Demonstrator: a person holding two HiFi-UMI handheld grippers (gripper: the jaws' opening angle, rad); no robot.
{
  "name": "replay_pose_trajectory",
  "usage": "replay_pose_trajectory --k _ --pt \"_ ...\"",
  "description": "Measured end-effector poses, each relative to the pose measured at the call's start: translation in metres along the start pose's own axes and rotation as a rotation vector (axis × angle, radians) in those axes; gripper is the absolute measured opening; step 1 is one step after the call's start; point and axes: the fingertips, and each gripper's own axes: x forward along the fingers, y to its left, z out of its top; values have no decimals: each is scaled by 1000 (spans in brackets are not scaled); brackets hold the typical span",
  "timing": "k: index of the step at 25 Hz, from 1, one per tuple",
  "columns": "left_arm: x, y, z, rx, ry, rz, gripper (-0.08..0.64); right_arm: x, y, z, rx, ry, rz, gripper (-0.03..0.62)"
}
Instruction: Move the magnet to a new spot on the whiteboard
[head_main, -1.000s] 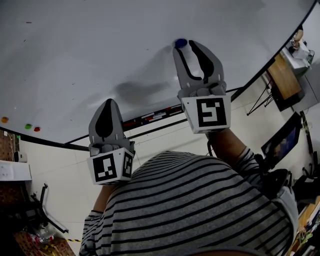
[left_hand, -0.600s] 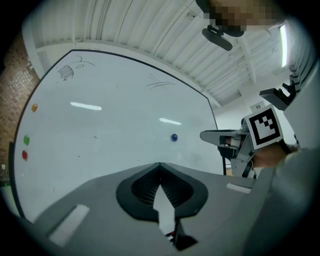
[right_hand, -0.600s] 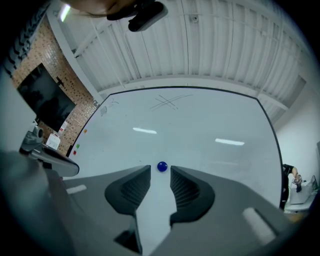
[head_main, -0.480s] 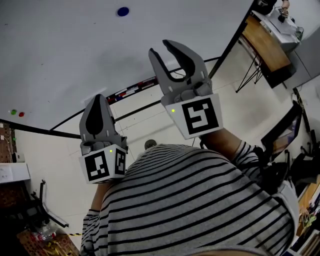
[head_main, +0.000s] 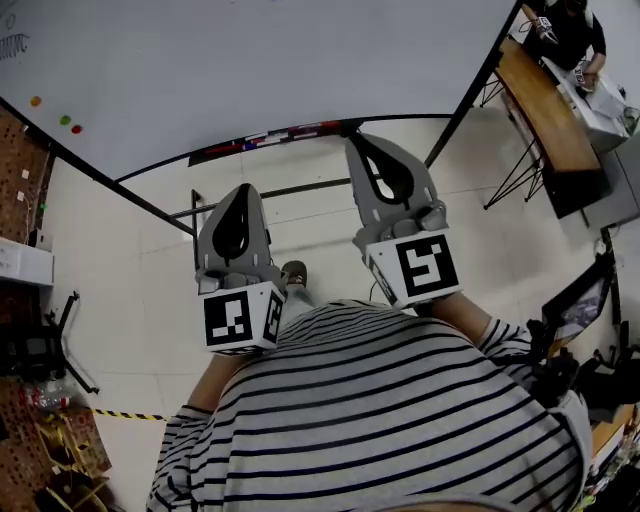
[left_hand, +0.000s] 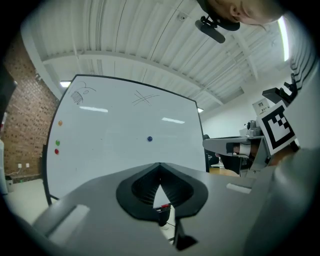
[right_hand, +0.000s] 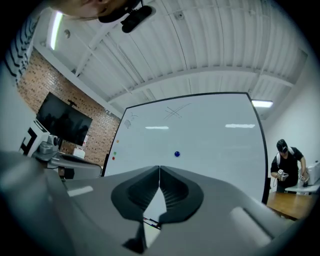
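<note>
**Both claws drawn off the board.** I am holding my left claw (head_main: 240, 192) and my right claw (head_main: 366, 142) side by side over the pale floor (head_main: 130, 290), in front of my striped shirt (head_main: 380, 420). Neither is touching the whiteboard (head_main: 250, 60).

- **Left claw:** clenched, with its tips meeting and nothing lying between them.
- **Right claw:** its jaws are closing fully together, pads meeting, and I am grasping nothing.

**Magnet.** The blue magnet (left_hand: 149, 138) is sitting on the whiteboard near its middle, below a drawn cross (left_hand: 142, 98) and well apart from both claws. The head view is not showing it.

**Other features.**
- Orange (head_main: 36, 101), green (head_main: 65, 120) and red (head_main: 77, 128) dots are lying in a column at the board's left side.
- Markers are resting in the tray (head_main: 270, 137) along the board's lower edge.
- At the far right, a person (right_hand: 287, 160) is standing beside a wooden table (head_main: 545, 100).
</note>
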Motion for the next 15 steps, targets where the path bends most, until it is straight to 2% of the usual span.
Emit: replay_pose_trajectory --k 5,9,15 --pt "-39 -15 10 25 -13 29 15 -36 15 6 23 4 25 2" --pt "-52 -11 17 30 -18 41 15 -46 26 10 8 7 38 2" --pt "-71 4 17 27 1 6 15 -43 55 14 -5 39 24 0"
